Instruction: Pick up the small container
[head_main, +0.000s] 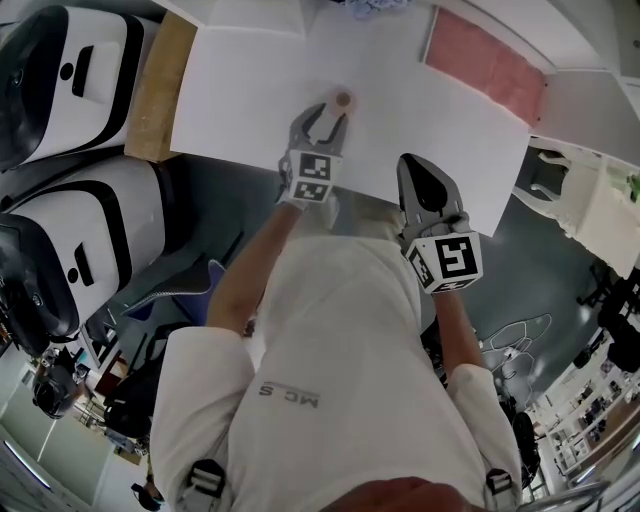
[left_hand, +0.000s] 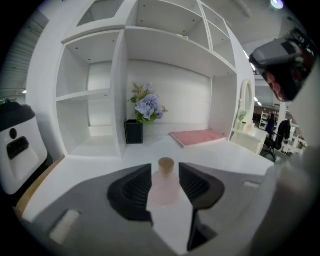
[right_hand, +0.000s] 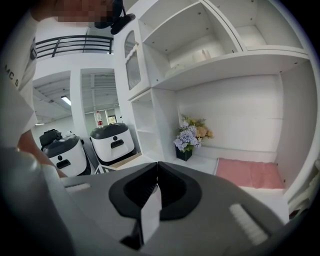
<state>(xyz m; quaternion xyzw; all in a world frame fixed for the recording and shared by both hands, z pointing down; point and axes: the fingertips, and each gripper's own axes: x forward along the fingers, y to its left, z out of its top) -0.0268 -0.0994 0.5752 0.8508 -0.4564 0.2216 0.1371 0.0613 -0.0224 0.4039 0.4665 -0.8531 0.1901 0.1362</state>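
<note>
A small pale pink container (head_main: 343, 100) with a tan cap stands upright on the white table (head_main: 240, 90). My left gripper (head_main: 327, 112) lies on the table right behind it, open. In the left gripper view the container (left_hand: 162, 187) stands between the two spread jaws of that gripper (left_hand: 165, 167), at their tips, and whether the pads touch it is unclear. My right gripper (head_main: 412, 162) hovers at the table's near edge, to the right, shut with nothing in it. In its own view the right gripper (right_hand: 157, 165) has its jaws meeting.
A pink mat (head_main: 485, 62) lies at the table's far right. A black pot of flowers (left_hand: 135, 131) stands against the white shelving (left_hand: 90, 95) at the back. White round machines (head_main: 70, 80) and a wooden strip (head_main: 160, 90) lie to the left.
</note>
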